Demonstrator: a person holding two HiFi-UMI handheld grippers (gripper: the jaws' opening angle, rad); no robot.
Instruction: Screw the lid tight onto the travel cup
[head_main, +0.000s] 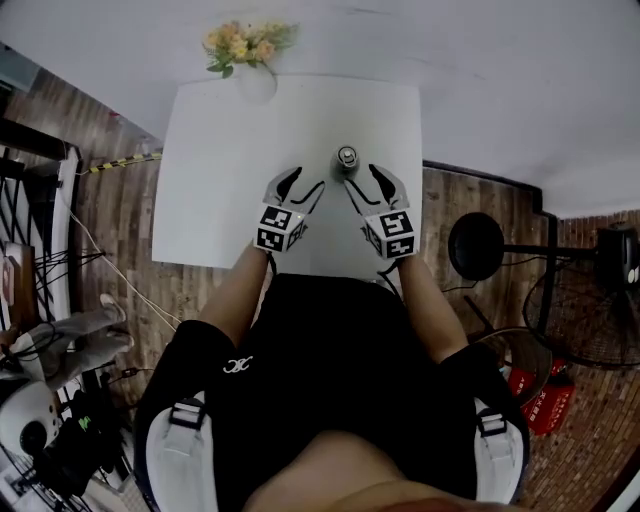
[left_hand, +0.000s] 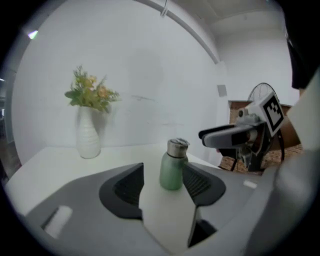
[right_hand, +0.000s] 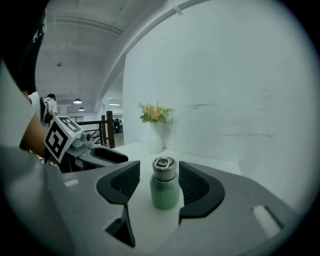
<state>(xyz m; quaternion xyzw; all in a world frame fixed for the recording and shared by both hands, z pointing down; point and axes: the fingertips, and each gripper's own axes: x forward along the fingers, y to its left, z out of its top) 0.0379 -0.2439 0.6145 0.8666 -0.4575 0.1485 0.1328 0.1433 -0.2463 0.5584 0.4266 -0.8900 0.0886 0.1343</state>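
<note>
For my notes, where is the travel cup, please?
The travel cup stands on the table, right of centre in the head view, just beyond the right gripper.

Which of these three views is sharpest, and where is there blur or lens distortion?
Head view: sharpest, with wide-angle bending toward the edges and a dark floor. Left gripper view: the travel cup looks soft; round black border. Right gripper view: lid crisp, same border.
</note>
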